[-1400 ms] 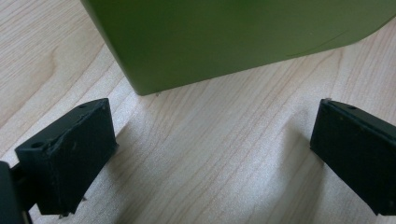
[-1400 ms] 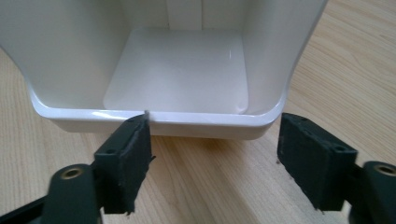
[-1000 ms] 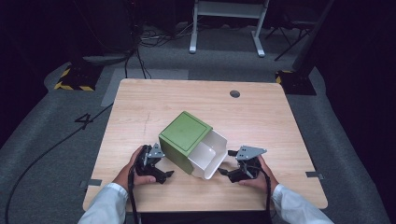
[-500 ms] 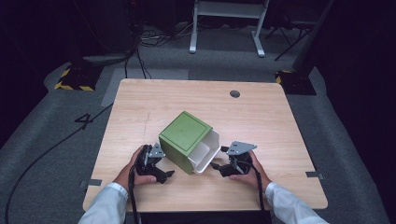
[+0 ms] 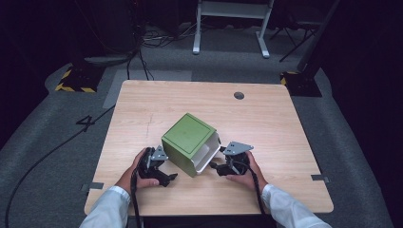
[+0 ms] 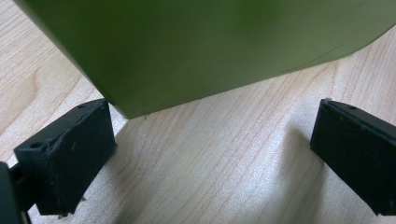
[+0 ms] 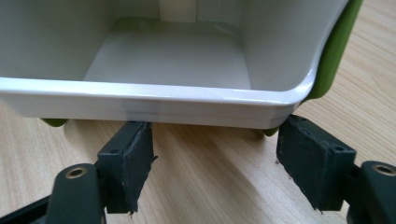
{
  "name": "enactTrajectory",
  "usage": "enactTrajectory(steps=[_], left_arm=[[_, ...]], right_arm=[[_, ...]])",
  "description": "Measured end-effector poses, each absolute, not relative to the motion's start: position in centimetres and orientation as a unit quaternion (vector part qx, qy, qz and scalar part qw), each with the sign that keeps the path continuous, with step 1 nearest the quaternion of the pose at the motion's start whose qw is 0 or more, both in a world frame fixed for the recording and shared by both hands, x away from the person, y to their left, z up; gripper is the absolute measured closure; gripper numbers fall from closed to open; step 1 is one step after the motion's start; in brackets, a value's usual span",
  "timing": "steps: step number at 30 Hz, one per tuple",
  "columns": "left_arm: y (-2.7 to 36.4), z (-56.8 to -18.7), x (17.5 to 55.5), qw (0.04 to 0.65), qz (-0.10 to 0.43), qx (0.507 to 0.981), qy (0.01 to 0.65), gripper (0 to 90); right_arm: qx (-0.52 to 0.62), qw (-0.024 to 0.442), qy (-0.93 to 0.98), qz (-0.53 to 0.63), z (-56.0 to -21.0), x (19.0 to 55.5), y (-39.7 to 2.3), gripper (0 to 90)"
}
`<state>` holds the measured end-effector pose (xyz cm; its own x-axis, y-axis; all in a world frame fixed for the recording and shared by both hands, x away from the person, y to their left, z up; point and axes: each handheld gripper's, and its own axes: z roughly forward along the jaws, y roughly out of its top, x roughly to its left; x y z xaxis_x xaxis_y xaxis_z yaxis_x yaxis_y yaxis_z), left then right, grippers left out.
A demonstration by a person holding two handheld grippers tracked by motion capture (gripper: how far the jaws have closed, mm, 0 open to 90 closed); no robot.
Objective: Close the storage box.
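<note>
- Green bin (image 5: pixel 189 138), white inside: stood tipped over on the wooden table (image 5: pixel 266 123), lower centre of the high view, its open mouth turned toward the right of the frame and its green base facing up and left.
- Left gripper (image 5: pixel 161 172): lower left of the bin in the high view, jaws spread wide, nothing between them. In the left gripper view the green wall (image 6: pixel 196 46) filled the upper frame, its lower edge just beside the left-hand jaw.
- Right gripper (image 5: pixel 219 167): at the bin's mouth, jaws apart, holding nothing. In the right gripper view the white rim (image 7: pixel 154 105) ran across mid-frame, just above both jaw tips; whether it touched them could not be told.
- Risk, in my judgement: the bin looked balanced on an edge, so a push from one side alone could roll it flat or skid it across the table.
- Risk: the rim looked smooth and rounded; jaws closing on it at a slant might slip off.
- Risk: the left jaws sat low beside the wall; closing there would likely catch nothing.
</note>
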<state>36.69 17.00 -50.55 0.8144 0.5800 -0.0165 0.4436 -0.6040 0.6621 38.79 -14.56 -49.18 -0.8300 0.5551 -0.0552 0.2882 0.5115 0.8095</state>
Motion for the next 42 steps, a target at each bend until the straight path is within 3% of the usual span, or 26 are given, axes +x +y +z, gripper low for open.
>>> enactTrajectory(steps=[9,20,42], left_arm=[[17.0,-50.6,36.7,0.34,0.102,0.89,0.288,0.2],[17.0,-50.5,36.5,0.338,0.103,0.888,0.294,0.5],[17.2,-50.5,36.2,0.339,0.105,0.887,0.296,0.5]], right_arm=[[0.255,0.172,0.859,0.409,-49.1,39.1,-13.5,26.6],[0.238,0.148,0.866,0.414,-48.8,38.8,-14.5,26.9],[0.217,0.187,0.874,0.393,-45.5,37.6,-21.5,23.9]])
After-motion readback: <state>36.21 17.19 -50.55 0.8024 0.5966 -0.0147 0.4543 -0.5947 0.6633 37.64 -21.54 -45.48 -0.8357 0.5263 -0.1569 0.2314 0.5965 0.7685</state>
